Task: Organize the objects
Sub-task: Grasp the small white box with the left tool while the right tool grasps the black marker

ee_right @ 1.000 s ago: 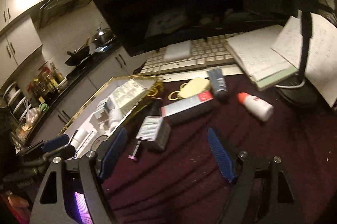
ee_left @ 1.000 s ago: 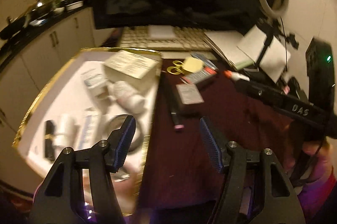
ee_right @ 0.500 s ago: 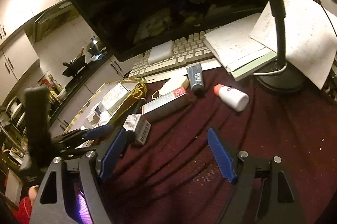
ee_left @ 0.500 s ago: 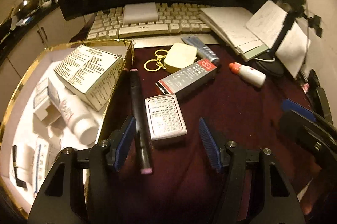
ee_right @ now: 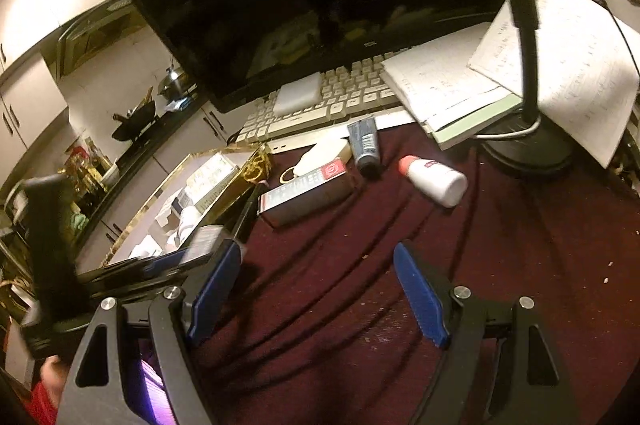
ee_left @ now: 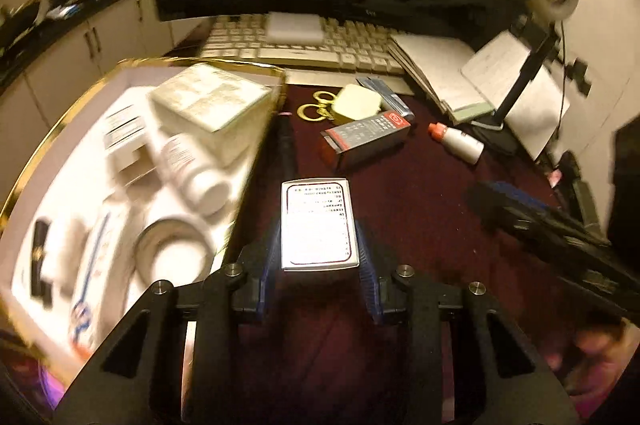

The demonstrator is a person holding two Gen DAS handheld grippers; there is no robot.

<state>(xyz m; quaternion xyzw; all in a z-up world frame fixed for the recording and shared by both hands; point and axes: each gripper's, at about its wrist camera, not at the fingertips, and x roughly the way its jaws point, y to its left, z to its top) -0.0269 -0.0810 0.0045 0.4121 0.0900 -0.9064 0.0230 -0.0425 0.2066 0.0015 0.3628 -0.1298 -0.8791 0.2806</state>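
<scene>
Left wrist view: the left tongs (ee_left: pixel 319 257) have just been closing, and their blue pads now press both sides of a small silver box (ee_left: pixel 318 225), which sits over the maroon surface (ee_left: pixel 420 225) just right of the gold-rimmed tray (ee_left: pixel 48 145). A black pen (ee_left: pixel 287 149) lies along the tray's right edge; the red-and-grey carton (ee_left: pixel 366 137) lies beyond the box.

Right wrist view: the right tongs (ee_right: pixel 316 289) stand wide open and empty above the bare surface, well right of the tray (ee_right: pixel 168 193). A white bottle (ee_right: pixel 436 181) lies further off.
</scene>
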